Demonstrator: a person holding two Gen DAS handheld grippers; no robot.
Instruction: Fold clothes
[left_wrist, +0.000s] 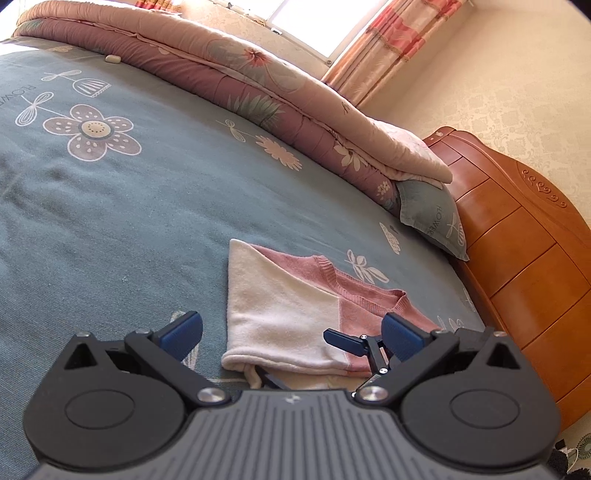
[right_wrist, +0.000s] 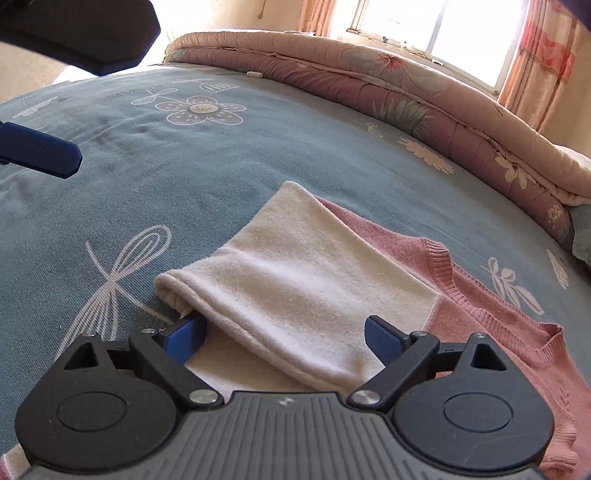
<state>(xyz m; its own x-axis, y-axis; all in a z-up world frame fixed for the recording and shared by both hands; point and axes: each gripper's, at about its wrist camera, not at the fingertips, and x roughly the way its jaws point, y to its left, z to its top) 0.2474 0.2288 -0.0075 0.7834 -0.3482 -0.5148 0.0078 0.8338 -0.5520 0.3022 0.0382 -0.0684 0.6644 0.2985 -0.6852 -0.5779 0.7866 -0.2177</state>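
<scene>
While both claws gape empty over folded sweater (right_wrist: 295, 280), "FLOWER" legible on pillow (left_wrist: 439, 218).

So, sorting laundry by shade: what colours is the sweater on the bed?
The sweater is cream and pink, clearest in the right wrist view.

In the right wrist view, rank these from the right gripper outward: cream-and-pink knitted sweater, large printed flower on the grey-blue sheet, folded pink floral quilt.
1. Cream-and-pink knitted sweater, between the right gripper fingers.
2. Large printed flower, mid-bed, left.
3. Folded pink floral quilt, along the far edge.
</scene>
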